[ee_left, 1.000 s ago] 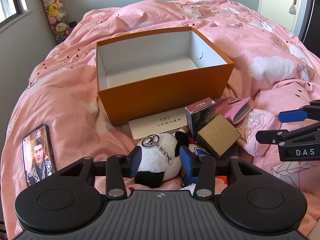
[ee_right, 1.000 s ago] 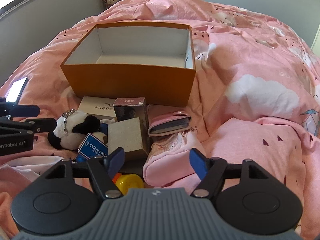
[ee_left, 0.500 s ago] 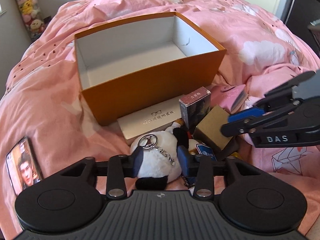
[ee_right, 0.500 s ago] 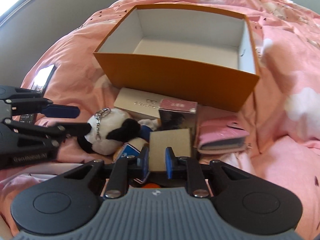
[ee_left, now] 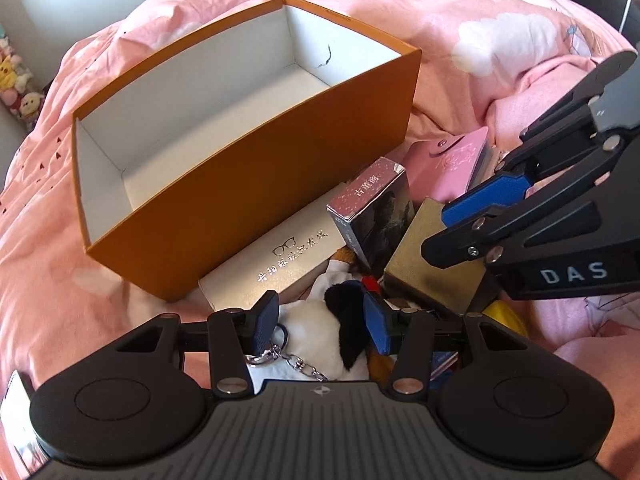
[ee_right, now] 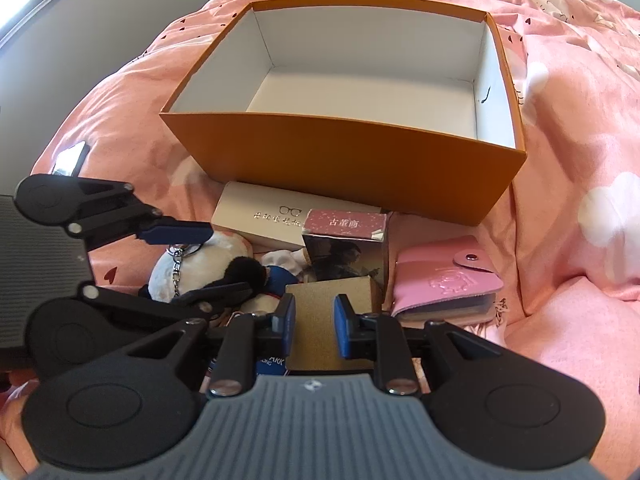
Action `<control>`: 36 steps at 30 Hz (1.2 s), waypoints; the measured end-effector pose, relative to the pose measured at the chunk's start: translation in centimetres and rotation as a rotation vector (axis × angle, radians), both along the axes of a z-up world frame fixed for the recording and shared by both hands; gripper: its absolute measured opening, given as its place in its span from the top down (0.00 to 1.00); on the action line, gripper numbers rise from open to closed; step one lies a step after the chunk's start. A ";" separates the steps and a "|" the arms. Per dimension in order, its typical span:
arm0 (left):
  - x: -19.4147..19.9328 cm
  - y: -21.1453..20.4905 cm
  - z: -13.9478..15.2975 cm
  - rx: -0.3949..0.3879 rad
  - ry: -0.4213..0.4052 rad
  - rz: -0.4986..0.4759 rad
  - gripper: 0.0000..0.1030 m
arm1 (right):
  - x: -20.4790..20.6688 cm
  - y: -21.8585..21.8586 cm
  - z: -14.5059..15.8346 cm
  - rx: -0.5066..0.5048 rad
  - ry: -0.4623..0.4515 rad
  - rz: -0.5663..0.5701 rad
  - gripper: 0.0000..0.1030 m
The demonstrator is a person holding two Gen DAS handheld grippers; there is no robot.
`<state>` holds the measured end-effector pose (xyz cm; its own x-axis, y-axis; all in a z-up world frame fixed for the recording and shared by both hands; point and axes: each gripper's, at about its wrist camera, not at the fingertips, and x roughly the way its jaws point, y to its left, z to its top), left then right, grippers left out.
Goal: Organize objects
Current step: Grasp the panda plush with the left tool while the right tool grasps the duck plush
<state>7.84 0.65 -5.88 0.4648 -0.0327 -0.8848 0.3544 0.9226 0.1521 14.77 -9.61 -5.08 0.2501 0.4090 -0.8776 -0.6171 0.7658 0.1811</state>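
Observation:
An open orange box (ee_left: 248, 216) with a white, bare inside stands on the pink duvet. In front of it lies a pile of small things. My left gripper (ee_left: 320, 324) is low over a panda plush (ee_left: 316, 332) with a key ring. Its jaws are opening and flank the plush without pressing on it. My right gripper (ee_right: 315, 326) hovers just above a small brown cardboard box (ee_right: 316, 304). Its jaws stand narrow and are opening slightly, and the box top is wider than the gap. In the left wrist view the right gripper (ee_left: 444, 230) reaches in over the brown box (ee_left: 428, 264).
A white glasses case (ee_right: 260, 212) lies against the orange box (ee_right: 340, 160). A dark card box with a pink top (ee_right: 344, 240) and a pink card holder (ee_right: 444, 276) sit beside it. A yellow item (ee_left: 504, 316) peeks out under the brown box. A phone (ee_right: 72, 156) lies far left.
Both grippers came down and closer to the pile. The right jaws went from wide to narrow and moved over the brown box. The left jaws widened around the panda.

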 end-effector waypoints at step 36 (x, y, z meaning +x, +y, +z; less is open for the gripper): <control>-2.6 9.7 2.9 -0.334 0.045 0.318 0.64 | -0.5 8.2 -4.8 -0.190 0.126 0.249 0.61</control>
<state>5.25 10.38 -2.93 0.4590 -0.1817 -0.8697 0.0453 0.9824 -0.1813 14.27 -1.42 -9.92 0.0475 0.2695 -0.9618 -0.7712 0.6219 0.1362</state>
